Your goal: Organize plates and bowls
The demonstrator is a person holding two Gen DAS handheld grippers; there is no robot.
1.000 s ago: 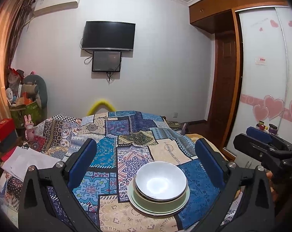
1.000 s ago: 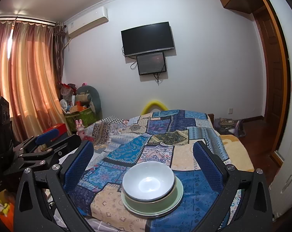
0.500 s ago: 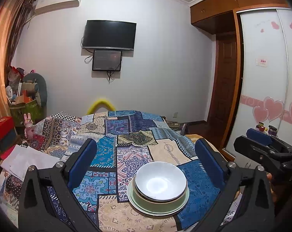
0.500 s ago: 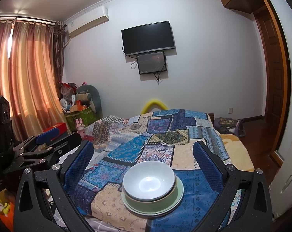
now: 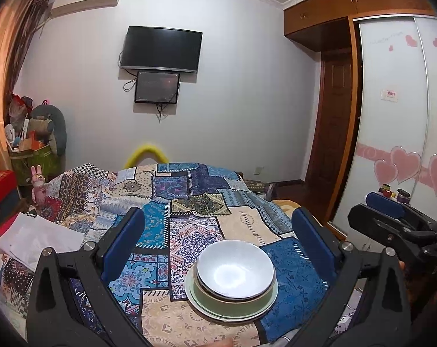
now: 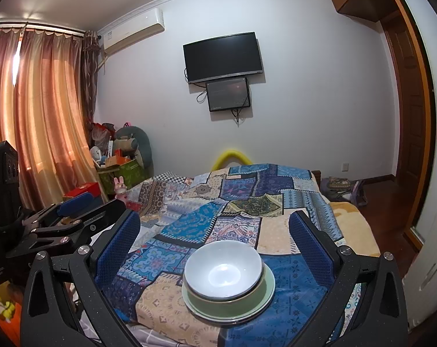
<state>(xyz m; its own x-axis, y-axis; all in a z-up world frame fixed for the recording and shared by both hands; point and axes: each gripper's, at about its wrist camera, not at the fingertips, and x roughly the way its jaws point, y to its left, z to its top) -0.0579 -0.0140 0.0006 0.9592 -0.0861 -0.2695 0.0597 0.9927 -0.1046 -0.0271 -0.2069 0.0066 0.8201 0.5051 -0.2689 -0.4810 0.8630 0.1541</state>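
Note:
A white bowl [image 5: 235,269] sits nested in a pale green bowl [image 5: 218,299], which stands on a pale green plate [image 5: 198,303] on the patchwork cloth. The same stack shows in the right wrist view: white bowl [image 6: 222,270], green bowl [image 6: 218,302], plate [image 6: 264,303]. My left gripper [image 5: 218,241] is open and empty, held above and short of the stack. My right gripper [image 6: 214,240] is open and empty, also above and short of it. Each gripper shows at the edge of the other's view: the right one [image 5: 392,217], the left one [image 6: 74,217].
The patchwork cloth [image 5: 189,202] covers a bed-like surface with its front edge close under the stack. White paper [image 5: 36,238] lies at the left. Boxes and toys [image 6: 114,164] crowd the left corner; a wardrobe [image 5: 397,115] and door stand at right.
The views have barely shifted. Both grippers hold their place and stay open; the stack has not moved.

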